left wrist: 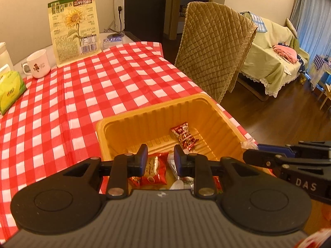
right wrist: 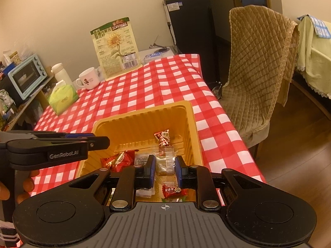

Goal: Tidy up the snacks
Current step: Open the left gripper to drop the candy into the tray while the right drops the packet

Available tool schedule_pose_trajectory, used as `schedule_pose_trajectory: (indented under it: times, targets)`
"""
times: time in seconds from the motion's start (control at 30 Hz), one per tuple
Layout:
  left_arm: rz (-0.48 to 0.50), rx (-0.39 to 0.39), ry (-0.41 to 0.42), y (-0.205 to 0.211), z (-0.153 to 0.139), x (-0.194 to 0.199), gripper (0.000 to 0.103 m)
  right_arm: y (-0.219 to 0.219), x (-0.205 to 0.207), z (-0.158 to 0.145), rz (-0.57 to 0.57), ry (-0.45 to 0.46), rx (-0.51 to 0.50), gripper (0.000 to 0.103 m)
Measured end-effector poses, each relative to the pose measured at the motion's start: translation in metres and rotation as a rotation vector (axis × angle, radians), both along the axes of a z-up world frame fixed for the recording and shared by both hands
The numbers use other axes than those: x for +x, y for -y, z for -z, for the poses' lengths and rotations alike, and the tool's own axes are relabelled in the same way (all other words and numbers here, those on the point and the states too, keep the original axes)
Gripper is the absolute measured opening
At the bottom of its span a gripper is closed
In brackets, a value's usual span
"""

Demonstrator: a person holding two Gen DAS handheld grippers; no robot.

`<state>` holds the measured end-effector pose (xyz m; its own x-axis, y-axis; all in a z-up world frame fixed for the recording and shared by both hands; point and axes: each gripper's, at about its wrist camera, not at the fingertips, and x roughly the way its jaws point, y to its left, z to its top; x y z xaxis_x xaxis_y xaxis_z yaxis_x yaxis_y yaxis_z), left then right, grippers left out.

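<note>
A yellow plastic tray [left wrist: 144, 111] [right wrist: 144, 113] stands on the red-checked tablecloth near the table's right edge. A red-and-white candy packet [left wrist: 184, 136] [right wrist: 163, 138] lies at its far end. A red snack packet [left wrist: 154, 168] [right wrist: 120, 159] and other small packets lie at the near end. My left gripper [left wrist: 161, 155] hovers over the tray's near left part, shut, with nothing pinched; the red packet lies below it. My right gripper [right wrist: 164, 165] is beside it over the tray, shut on a clear snack packet [right wrist: 164, 161] with a brownish filling. Its tip [left wrist: 248, 155] shows in the left wrist view.
At the far end of the table stand a sunflower-seed bag [left wrist: 75, 26], a white mug [left wrist: 38, 64] and a green tissue box [left wrist: 10, 88]. A quilted chair [left wrist: 213, 47] is close to the table's right edge. A blue toaster oven [right wrist: 26, 76] sits on a shelf at left.
</note>
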<state>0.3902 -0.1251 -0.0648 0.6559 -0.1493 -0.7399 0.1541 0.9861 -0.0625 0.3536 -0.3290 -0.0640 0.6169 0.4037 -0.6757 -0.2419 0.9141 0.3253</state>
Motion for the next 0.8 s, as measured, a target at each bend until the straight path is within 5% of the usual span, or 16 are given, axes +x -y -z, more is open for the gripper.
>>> schedule_pose_trajectory:
  times: [0.37,0.5,0.57,0.6,0.8]
  targets:
    - [-0.019,-0.029,-0.016,-0.005,-0.002,-0.019,0.034,-0.006,0.015,0.005,-0.018,0.011,0.012,0.021]
    - [-0.033,-0.039,-0.022,-0.007,-0.006,-0.028,0.044,-0.006,0.02,0.0,-0.018,0.048,0.041,0.024]
    - [-0.042,-0.036,-0.019,-0.007,-0.008,-0.034,0.047,-0.005,0.021,-0.003,-0.017,0.066,0.05,0.059]
    - [-0.046,-0.036,-0.019,-0.007,-0.009,-0.037,0.049,-0.004,0.02,-0.005,-0.015,0.079,0.059,0.064]
    - [-0.088,-0.042,-0.014,-0.008,-0.017,-0.061,0.059,0.008,0.009,-0.014,-0.028,0.083,0.1,0.065]
